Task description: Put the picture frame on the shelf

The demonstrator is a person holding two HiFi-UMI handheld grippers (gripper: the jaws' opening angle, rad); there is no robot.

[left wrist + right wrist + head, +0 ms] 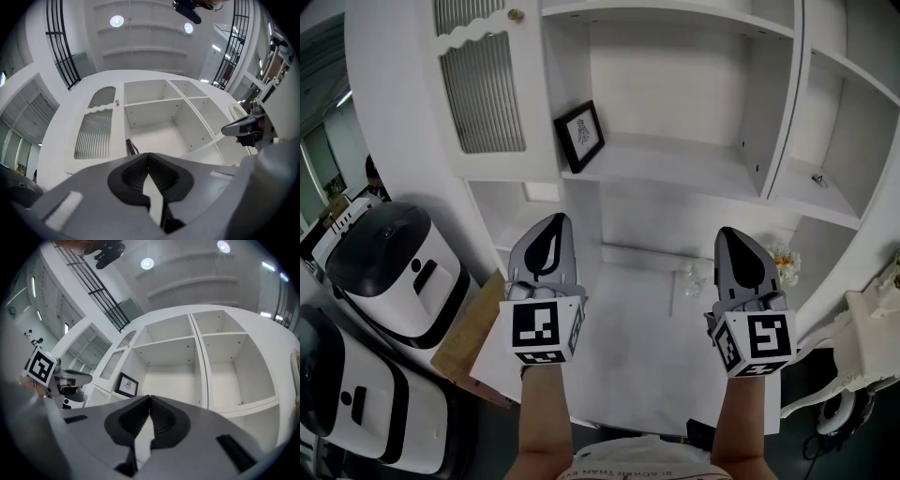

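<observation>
A black-framed picture frame [580,136] stands leaning against the left wall of a compartment on the white shelf [675,161]; it also shows in the right gripper view as the picture frame [126,384], and only its edge shows in the left gripper view as the picture frame [131,147]. My left gripper [547,231] is held below the shelf, shut with nothing in it. My right gripper [736,242] is level with it to the right, also shut and holding nothing. Both are well apart from the frame.
A ribbed-glass cabinet door [478,80] is left of the frame's compartment. A white table [628,347] lies under the grippers, with small flowers [783,262] at its far right. Two white and black appliances [394,272] stand at the left, a white ornate chair [872,337] at the right.
</observation>
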